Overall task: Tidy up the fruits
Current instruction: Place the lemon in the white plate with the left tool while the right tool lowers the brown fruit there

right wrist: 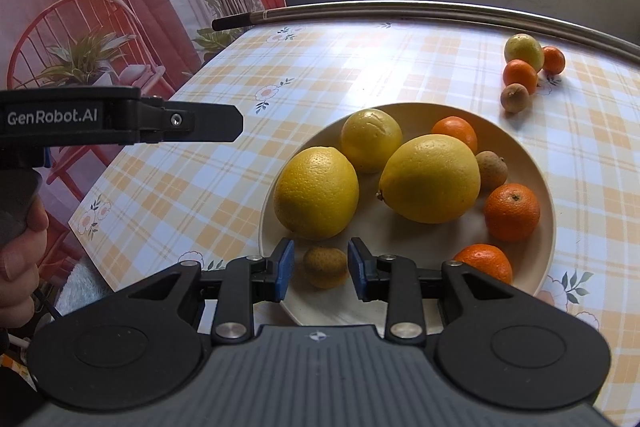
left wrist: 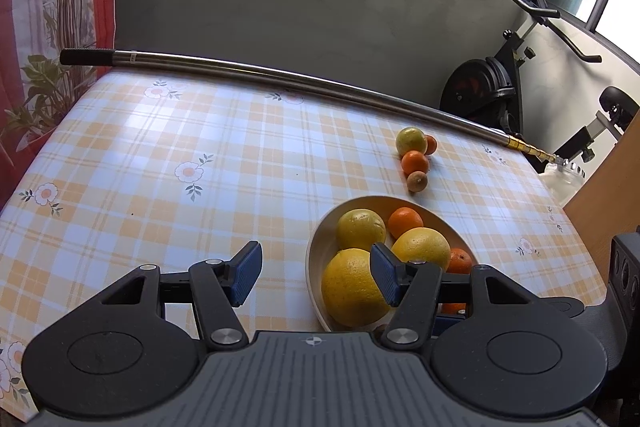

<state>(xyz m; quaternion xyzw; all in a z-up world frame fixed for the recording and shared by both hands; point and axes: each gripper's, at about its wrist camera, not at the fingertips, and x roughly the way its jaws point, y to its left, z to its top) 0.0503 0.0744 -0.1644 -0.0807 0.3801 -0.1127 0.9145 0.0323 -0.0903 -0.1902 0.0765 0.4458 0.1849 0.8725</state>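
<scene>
The bowl [right wrist: 548,219] sits in the lower right of the right wrist view, holding three lemons [right wrist: 430,179], tangerines [right wrist: 512,213] and small brown fruits. One brown fruit [right wrist: 325,267] lies at the bowl's near edge between the right tool's [right wrist: 321,269] pads, which stand slightly apart with gaps on both sides, not touching it. The left tool [left wrist: 316,273] hangs about half open and empty over the bowl's left rim. Four more fruits [left wrist: 414,157] cluster on the checked worktop [left wrist: 160,167] beyond the bowl.
</scene>
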